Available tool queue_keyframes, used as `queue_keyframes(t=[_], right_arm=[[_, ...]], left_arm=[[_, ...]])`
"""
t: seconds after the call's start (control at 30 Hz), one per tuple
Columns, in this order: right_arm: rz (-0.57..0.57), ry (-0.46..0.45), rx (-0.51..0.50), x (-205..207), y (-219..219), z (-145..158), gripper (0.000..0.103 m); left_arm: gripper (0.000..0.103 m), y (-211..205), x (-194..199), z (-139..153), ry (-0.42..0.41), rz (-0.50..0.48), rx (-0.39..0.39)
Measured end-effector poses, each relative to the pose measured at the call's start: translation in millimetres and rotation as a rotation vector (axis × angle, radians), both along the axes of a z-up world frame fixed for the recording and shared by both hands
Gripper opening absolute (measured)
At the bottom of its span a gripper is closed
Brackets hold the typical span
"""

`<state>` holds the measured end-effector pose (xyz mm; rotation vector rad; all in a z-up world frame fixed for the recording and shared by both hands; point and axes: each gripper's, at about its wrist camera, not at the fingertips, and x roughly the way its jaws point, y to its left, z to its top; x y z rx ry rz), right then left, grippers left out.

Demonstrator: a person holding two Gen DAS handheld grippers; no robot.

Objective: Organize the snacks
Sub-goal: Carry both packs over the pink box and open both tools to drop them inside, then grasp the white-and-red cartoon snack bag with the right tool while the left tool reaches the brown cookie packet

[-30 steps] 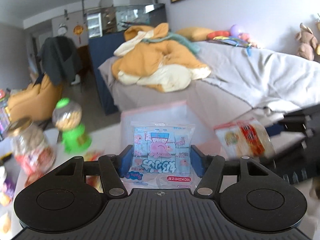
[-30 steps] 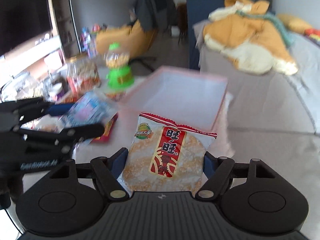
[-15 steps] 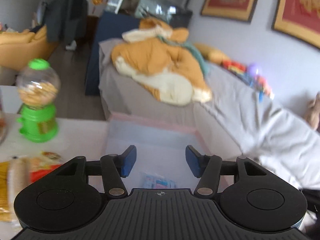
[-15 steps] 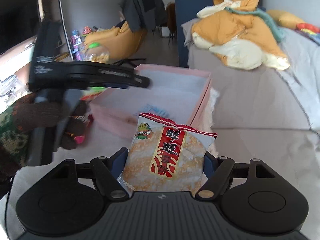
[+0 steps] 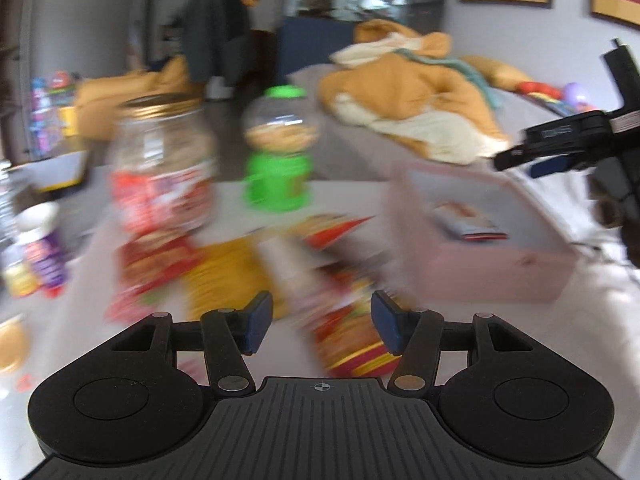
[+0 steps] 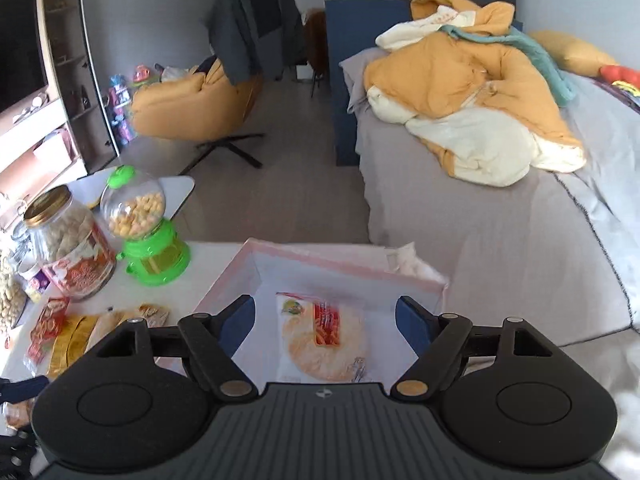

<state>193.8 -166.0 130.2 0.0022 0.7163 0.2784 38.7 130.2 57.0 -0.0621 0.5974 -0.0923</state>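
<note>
A pink box [image 6: 344, 262] stands on the white table, and a rice cracker packet [image 6: 324, 336] lies flat inside it. My right gripper [image 6: 325, 322] is open and empty just above the packet. My left gripper [image 5: 322, 326] is open and empty over a blurred pile of snack packets [image 5: 348, 344] to the left of the box [image 5: 480, 268]. The right gripper [image 5: 560, 148] shows over the box in the left wrist view. A packet [image 5: 468, 222] lies in the box there.
A glass jar with a gold lid [image 6: 68, 244] and a green candy dispenser [image 6: 148, 228] stand left of the box. Loose snack packets [image 6: 80, 332] lie in front of them. A bed with an orange quilt [image 6: 480, 112] is behind the table.
My right gripper opened and let the rice cracker packet drop into the box. My left gripper swung left from the box to the pile of packets, still open.
</note>
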Motion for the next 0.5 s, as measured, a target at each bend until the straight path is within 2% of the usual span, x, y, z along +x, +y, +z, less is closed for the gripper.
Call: queue_keyframes(t=[0.07,0.13,0.33,0.5], right_arm=[[0.041,0.025,0.015,-15.0,15.4,-4.3,0.082],[0.105,0.055,0.02,-25.1,40.5,-5.4,0.082],[0.225,0.142,-0.015,-25.2,141.6,-17.6,0.083],[0.185,0.177,-0.153,29.5,200.9,-43.0,0.083]], left_arm=[[0.06,13.6,-12.8,-6.6,-0.003,0.052,0.014],[0.06,27.0,-25.2,-13.7,-0.003,0.089,-0.006],[0.06,41.2,-43.1,-19.8,-0.008,0.104,-0.096],[0.06,47.5,-54.7,-22.2,-0.03,0.1,-0.136]])
